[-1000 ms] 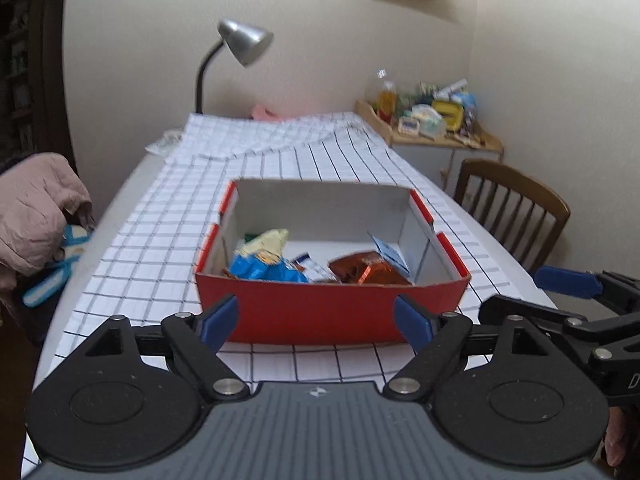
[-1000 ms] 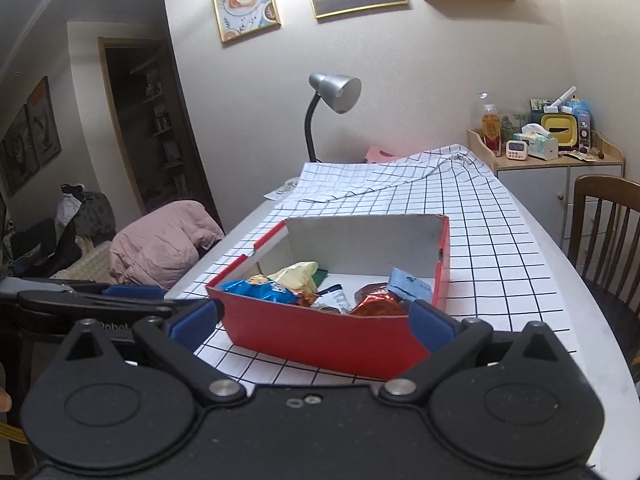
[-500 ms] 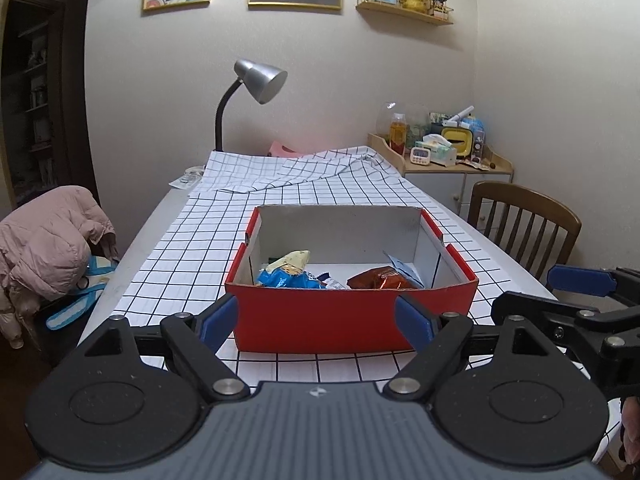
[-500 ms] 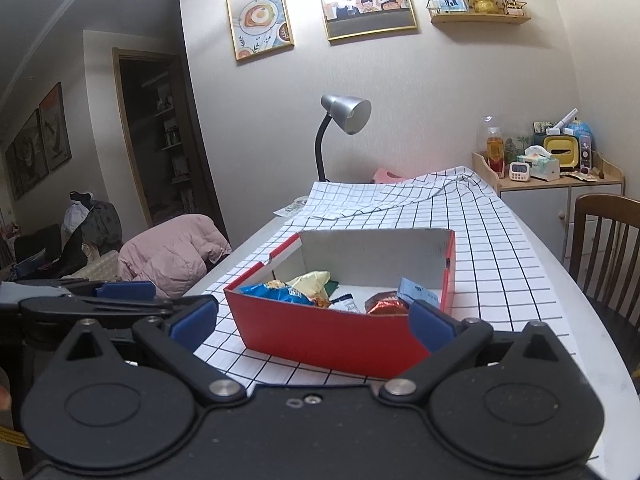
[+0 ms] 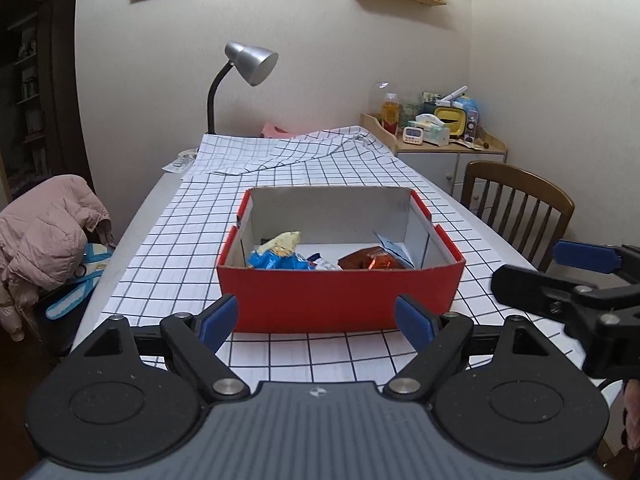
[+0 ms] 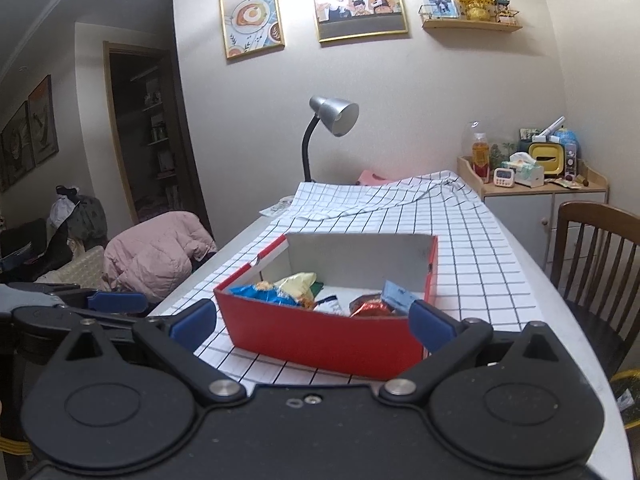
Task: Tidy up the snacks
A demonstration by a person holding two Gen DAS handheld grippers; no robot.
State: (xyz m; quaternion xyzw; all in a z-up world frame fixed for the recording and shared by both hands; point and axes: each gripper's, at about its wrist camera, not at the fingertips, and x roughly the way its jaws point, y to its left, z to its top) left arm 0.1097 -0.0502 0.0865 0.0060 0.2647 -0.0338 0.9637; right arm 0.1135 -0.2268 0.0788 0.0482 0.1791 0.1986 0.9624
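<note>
A red box (image 5: 340,296) (image 6: 320,336) stands on the checked tablecloth (image 5: 168,248), with several snack packets inside. Among them lie a blue bag (image 5: 276,260) (image 6: 256,294), a pale yellow packet (image 5: 282,242) (image 6: 296,282) and a shiny red-brown packet (image 5: 370,258) (image 6: 368,306). My left gripper (image 5: 316,318) is held back from the box's near wall, open, with nothing between its blue pads. My right gripper (image 6: 310,324) is also open and empty, short of the box's near corner. In the left wrist view the right gripper (image 5: 576,276) shows at the right edge.
A silver desk lamp (image 5: 244,68) stands at the table's far end by folded cloth. A wooden chair (image 5: 516,204) is along the right side, a cluttered side cabinet (image 5: 436,140) behind it. A pink jacket (image 5: 44,224) lies over a seat at the left.
Both views have tilted up and drawn back a little: the box now sits lower and farther, and more of the wall pictures shows. Both grippers stay open and empty.
</note>
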